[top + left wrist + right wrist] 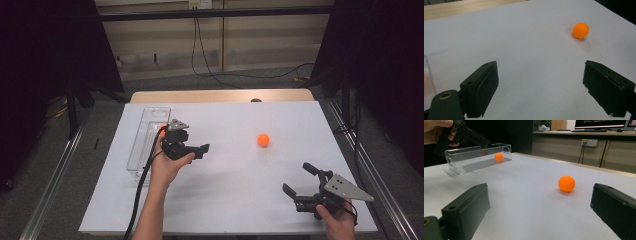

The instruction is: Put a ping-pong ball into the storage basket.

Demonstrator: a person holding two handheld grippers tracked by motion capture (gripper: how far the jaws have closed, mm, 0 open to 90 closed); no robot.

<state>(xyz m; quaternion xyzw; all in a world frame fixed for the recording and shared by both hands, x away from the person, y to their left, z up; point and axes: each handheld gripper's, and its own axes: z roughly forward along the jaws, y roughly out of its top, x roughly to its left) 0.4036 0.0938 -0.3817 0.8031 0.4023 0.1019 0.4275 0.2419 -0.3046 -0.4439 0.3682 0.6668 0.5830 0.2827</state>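
Smooth matte white worktop [225,200] carries a round orange ball [263,140] between both grippers. Left gripper [200,150], beside a clear rectangular plastic bin [145,142] holding another ball [498,157], has blocky black fingers spread, empty; right gripper [299,181] likewise.

Bright, even overhead light on the white table [230,200], soft shadows, dark surroundings, slight blur.

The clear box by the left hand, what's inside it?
One orange ball lies on the floor of the clear box, near its far end. In the high view the left tool and hand cover most of that ball, leaving an orange sliver showing.
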